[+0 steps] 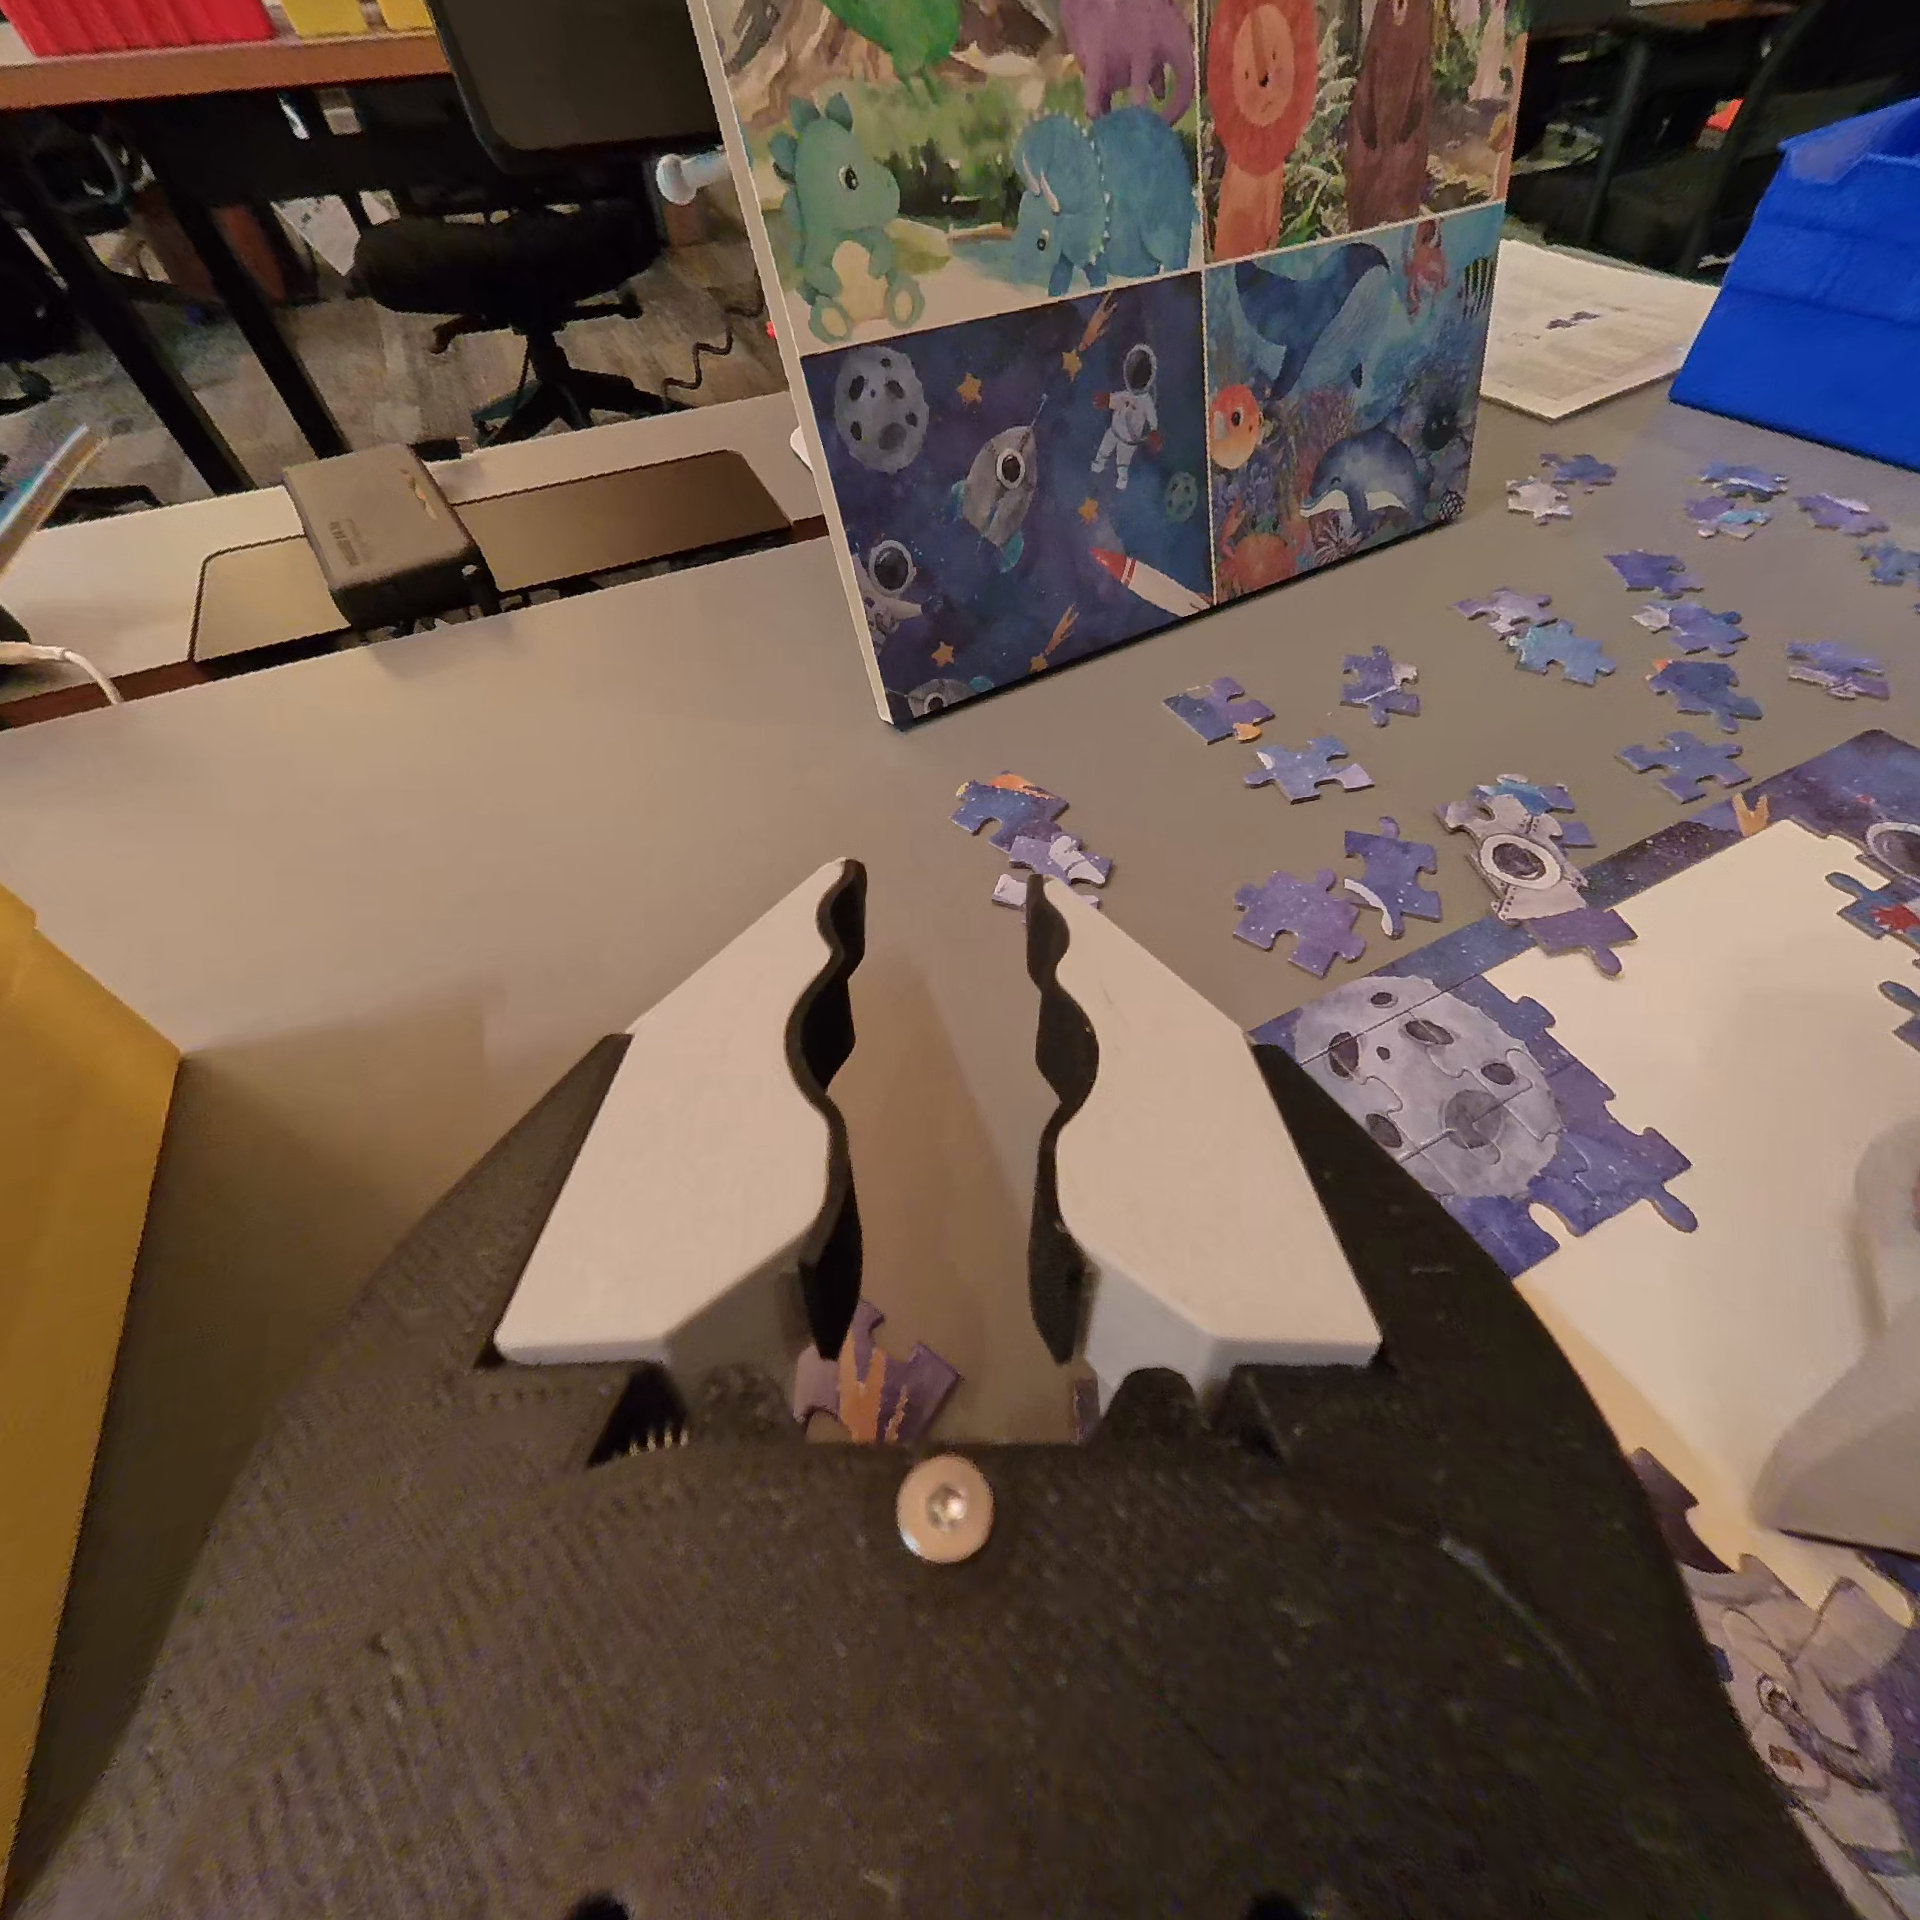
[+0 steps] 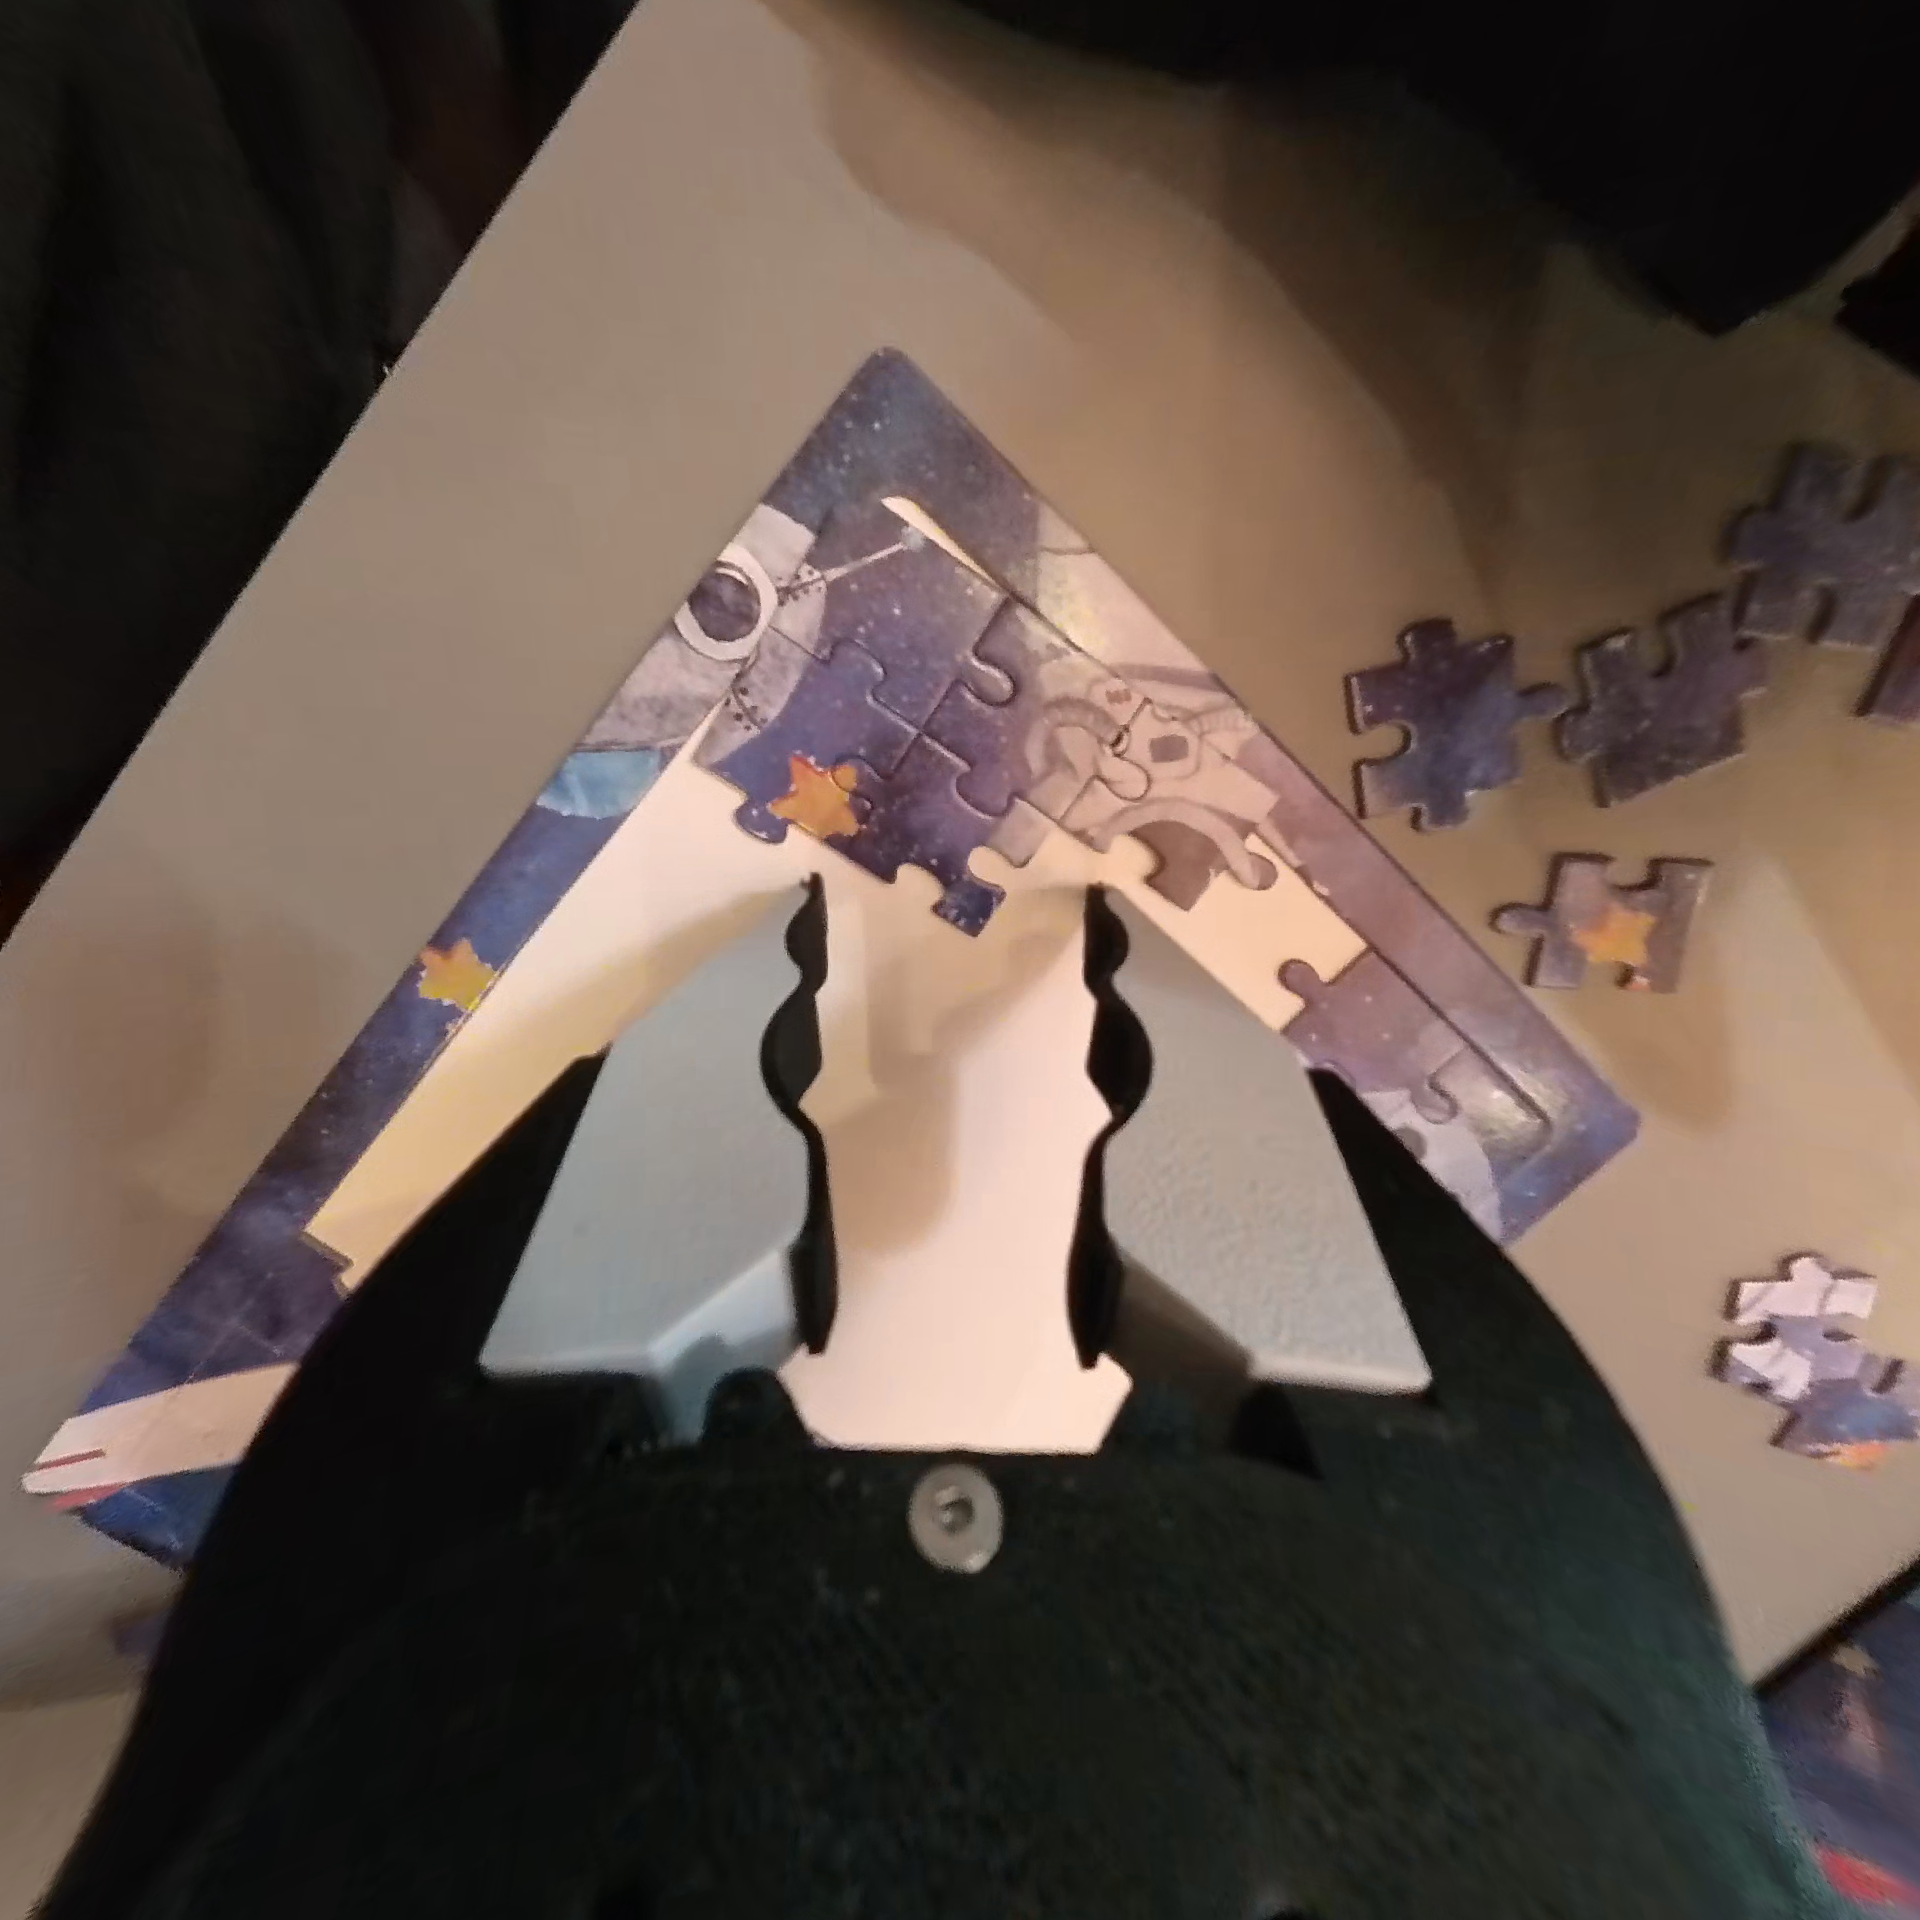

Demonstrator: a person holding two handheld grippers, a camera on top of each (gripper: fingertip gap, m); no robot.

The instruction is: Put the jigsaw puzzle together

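Puzzle tray [image 2: 665, 1049] lies right under the right tool [image 2: 951, 894], whose jaws stand parted and bare over its white floor, tips just short of the joined pieces [image 2: 914, 748] filling the corner at frame centre. The left tool [image 1: 945, 883], released too, hovers over grey tabletop [image 1: 520, 810]; loose pieces [image 1: 1039, 831] lie just right of its tips.

Starry blue-purple puzzle pieces [image 1: 1297, 918] on a grey table [image 1: 520, 810].

matt cardboard puzzle pieces [image 1: 1297, 918], smooth table [image 1: 520, 810]
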